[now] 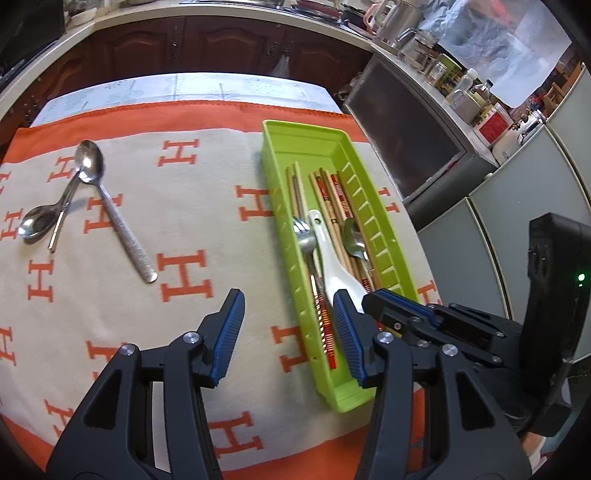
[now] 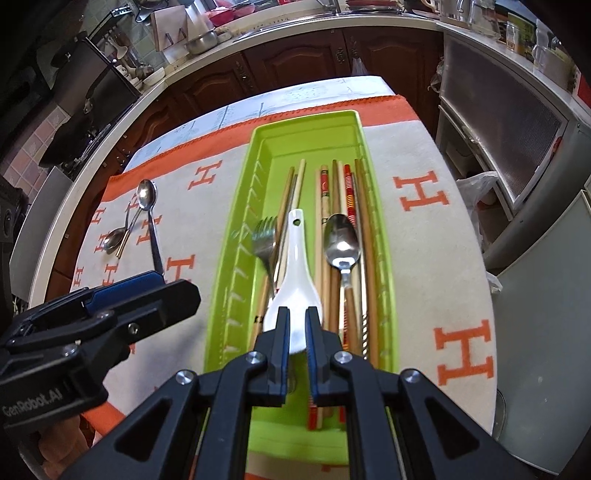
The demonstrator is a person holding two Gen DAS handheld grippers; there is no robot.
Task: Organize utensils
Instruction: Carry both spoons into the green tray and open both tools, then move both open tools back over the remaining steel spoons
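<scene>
Right claw [image 2: 297, 326] grips white spoon [image 2: 295, 273] over green tray [image 2: 240, 229]

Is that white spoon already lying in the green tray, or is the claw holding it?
Held: the right claw is shut on the white spoon by its bowl, over the green tray. Whether its handle touches the utensils below, I cannot tell.

A table [image 1: 192, 88] carries an orange-bordered cloth [image 1: 207, 206] patterned with H letters, a pale sheet showing along its far edge. Beyond stand dark wooden cabinets [image 1: 221, 44] under a light countertop [image 2: 280, 27]. Jars and bottles [image 1: 458, 81] crowd a counter past the table's right edge, above what may be a glass-fronted appliance [image 1: 406, 136]. Daylight glares on the cloth.
</scene>
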